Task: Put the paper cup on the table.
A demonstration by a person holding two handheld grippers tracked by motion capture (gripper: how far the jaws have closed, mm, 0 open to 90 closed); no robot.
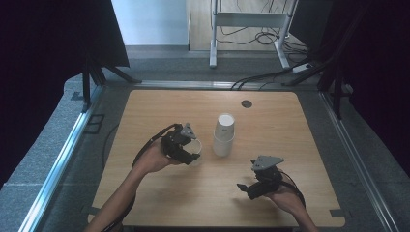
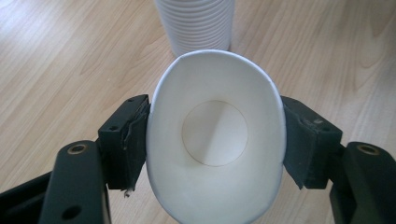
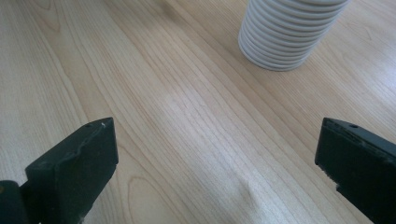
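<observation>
left gripper [image 1: 192, 149]: clamped on single paper cup [image 2: 215, 140], pads pressing both sides, rim squeezed oval; cup mouth facing the gripper camera, bottom pointing away toward the stack
held cup, place: at left-centre of table [image 1: 159, 104], just left of the stack, close but apart in high view; whether resting on the wood or lifted, unclear
cup stack [image 1: 224, 135]: upside-down nested cups, upright, mid-table, straight ahead of held cup in left gripper view [image 2: 197, 25]
key relation: stack to the right of the left gripper, along the held cup's long axis; left gripper far nearer than right
right gripper [image 1: 247, 189]: jaws wide apart, nothing between, low over bare wood at near right; stack ahead and off to upper right [image 3: 289, 32], well apart
likely next: held cup carried clear of, or back onto, stack; no telling which
</observation>
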